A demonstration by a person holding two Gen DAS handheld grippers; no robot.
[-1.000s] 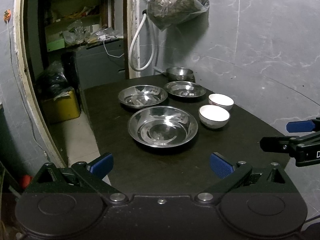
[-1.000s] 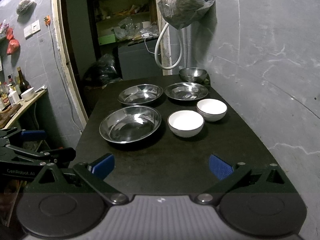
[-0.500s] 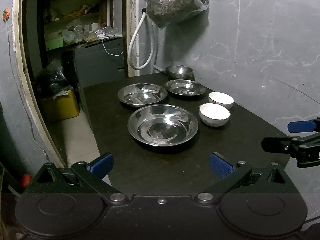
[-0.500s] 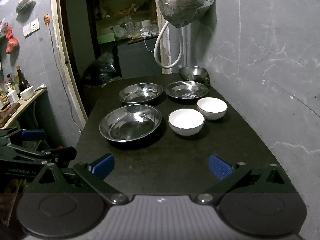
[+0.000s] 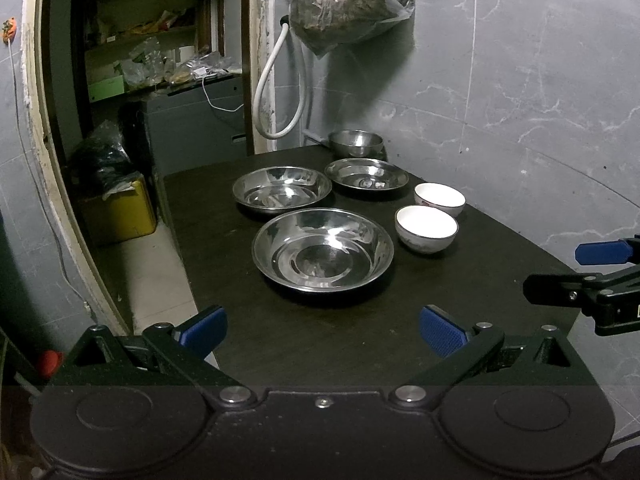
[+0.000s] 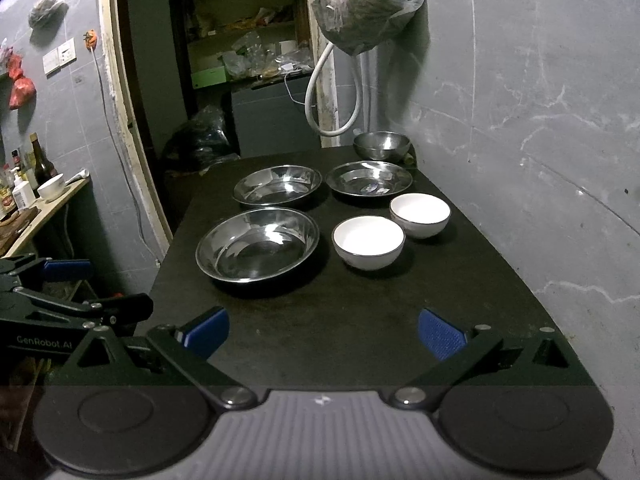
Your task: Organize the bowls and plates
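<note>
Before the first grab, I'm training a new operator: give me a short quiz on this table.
1. How many white bowls stand on the table?
2. True or false: the steel plates are already stacked.
3. Which dish sits farthest back, near the wall? A) a white bowl B) the steel bowl C) the largest plate

Key:
1. Two, side by side on the right, upright and empty.
2. False. Three steel plates lie apart, each flat on the table.
3. B.

Both the left gripper and right gripper have open jaws and hold nothing.
</note>
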